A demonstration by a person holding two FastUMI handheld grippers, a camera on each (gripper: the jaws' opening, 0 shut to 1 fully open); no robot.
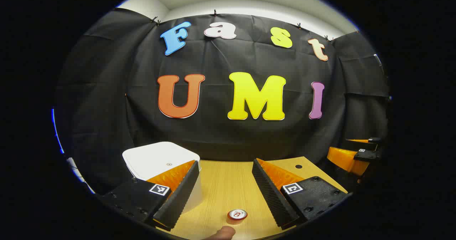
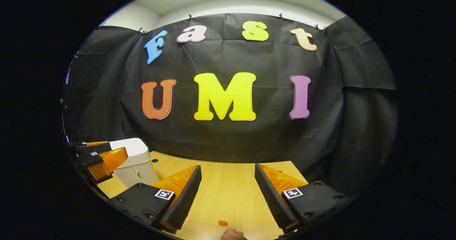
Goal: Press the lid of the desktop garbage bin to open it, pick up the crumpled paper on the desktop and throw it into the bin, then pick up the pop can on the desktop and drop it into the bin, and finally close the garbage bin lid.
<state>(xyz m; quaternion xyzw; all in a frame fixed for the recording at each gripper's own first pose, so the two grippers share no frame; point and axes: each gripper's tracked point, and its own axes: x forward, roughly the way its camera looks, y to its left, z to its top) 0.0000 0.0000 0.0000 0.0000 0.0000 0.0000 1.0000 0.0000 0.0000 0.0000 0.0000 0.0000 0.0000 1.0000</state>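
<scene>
1. Over the wooden desktop, left gripper spread wide, nothing between its fingers; seen again in the right gripper view at far left, just beside the bin
2. Over the same desktop, right gripper likewise wide apart and holding nothing; seen in the left gripper view at far right, well apart from the bin
3. Between the left gripper's fingers, nearer the viewer than the bin, pop can standing upright on the desktop, red-and-white top showing, touched by neither finger
4. Behind the left finger, white garbage bin with lid down and flat, standing on the desktop's left part close to the black cloth wall
5. Crumpled paper: cannot tell where
6. Right of the bin, toward the desktop's back edge, small dark hole
</scene>
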